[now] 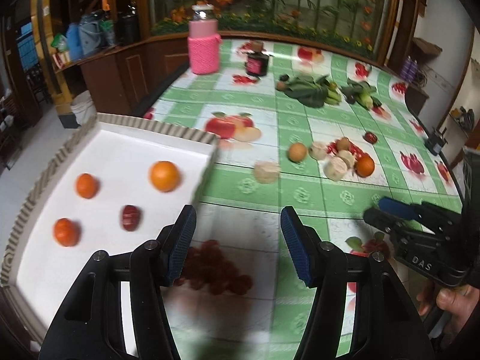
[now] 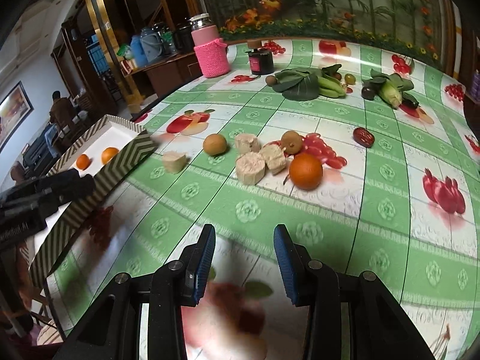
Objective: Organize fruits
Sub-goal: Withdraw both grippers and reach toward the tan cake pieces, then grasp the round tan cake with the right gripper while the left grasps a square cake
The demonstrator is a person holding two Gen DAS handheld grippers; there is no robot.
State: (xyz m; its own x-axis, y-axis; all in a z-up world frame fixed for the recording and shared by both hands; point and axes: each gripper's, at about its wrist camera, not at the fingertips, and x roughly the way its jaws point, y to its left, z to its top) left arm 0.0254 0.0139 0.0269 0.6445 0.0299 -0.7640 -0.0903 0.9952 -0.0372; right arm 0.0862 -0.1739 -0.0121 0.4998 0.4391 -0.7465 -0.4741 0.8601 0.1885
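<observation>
Both grippers empty: left gripper (image 1: 238, 241) has its jaws apart over bare tablecloth just beside the tray (image 1: 156, 126); right gripper (image 2: 244, 258) likewise spread, nothing between the pads, hovering over the cloth short of the fruit cluster.

Tray already holds three oranges and a red date (image 1: 130, 217). Loose on the table: orange (image 2: 306, 171), brown round fruit (image 2: 214, 144), a second brown fruit (image 2: 292, 142), red date (image 2: 363, 137); pale cut chunks (image 2: 250, 168) crowd touching around the orange.

Risks, as I judge them: orange is round, so an off-centre pinch rolls it away toward the table edge; chunks beside it can get nudged or caught by a pad; printed fruit on the cloth is a decoy target; both views blurred, so aim is soft.

Loose date lies flat, long axis roughly left-right in the right wrist view, slightly tilted; close the jaws across the short axis.
</observation>
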